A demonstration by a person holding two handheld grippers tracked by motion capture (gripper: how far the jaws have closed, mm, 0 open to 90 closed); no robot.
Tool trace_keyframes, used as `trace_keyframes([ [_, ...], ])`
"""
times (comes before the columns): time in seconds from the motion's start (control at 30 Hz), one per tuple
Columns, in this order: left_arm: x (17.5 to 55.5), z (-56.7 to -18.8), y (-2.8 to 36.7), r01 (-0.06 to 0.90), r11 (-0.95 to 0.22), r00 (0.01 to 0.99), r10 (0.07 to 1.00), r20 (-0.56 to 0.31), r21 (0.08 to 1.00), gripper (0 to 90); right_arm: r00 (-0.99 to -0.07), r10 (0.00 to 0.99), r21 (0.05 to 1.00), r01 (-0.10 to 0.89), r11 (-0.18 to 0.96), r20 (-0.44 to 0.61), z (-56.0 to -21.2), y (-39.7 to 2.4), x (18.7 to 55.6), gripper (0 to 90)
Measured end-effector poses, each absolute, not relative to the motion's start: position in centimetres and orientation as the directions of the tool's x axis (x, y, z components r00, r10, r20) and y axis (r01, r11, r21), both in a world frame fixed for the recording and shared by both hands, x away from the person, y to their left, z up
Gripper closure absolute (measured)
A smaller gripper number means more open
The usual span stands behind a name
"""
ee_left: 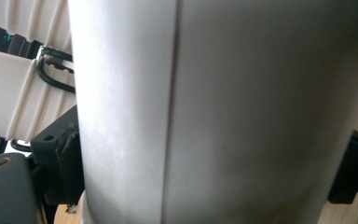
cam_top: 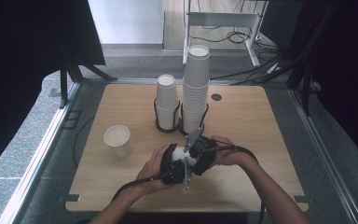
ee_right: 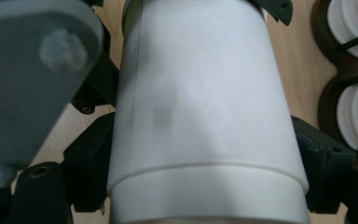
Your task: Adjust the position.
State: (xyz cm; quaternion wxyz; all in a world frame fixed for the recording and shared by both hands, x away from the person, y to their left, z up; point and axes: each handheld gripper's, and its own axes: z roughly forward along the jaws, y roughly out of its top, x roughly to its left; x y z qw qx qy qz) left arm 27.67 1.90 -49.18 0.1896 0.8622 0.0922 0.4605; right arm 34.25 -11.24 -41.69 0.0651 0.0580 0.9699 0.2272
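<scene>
Over the front middle of the wooden table (cam_top: 261,140), both hands hold a white paper cup (cam_top: 182,153) lying on its side. My left gripper (cam_top: 175,163) comes in from the left and my right gripper (cam_top: 204,151) from the right. In the left gripper view, the cup wall (ee_left: 214,102) spans the gap of the left gripper (ee_left: 209,158), with a black jaw against each side. In the right gripper view, the cup (ee_right: 200,93) lies in the right gripper (ee_right: 205,158); both jaws touch it. A wider band (ee_right: 205,191) near the camera looks like a second, nested cup.
A single upright paper cup (cam_top: 118,140) stands at the left of the table. Behind my hands, two cup stacks sit in black wire holders: a short stack (cam_top: 167,100) and a tall stack (cam_top: 196,88). Black curtains and a desk frame lie beyond the table.
</scene>
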Motion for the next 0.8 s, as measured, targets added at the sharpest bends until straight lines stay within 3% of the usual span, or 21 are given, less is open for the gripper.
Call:
trace_keyframes([
  [0.5, 27.1, -48.4, 2.5, -0.033, -0.841, 0.626, 0.404, 0.668, 0.540, 0.2, -0.975, 0.213, 0.520, 0.150, 0.841, -0.063, -44.1, -13.7, 34.8, 21.4],
  [0.8, 27.1, -48.3, 4.4, 0.059, -0.776, 0.654, 0.505, 0.563, 0.628, 1.1, -0.949, 0.314, 0.611, 0.226, 0.759, -0.040, -45.0, -15.1, 34.9, 21.4],
])
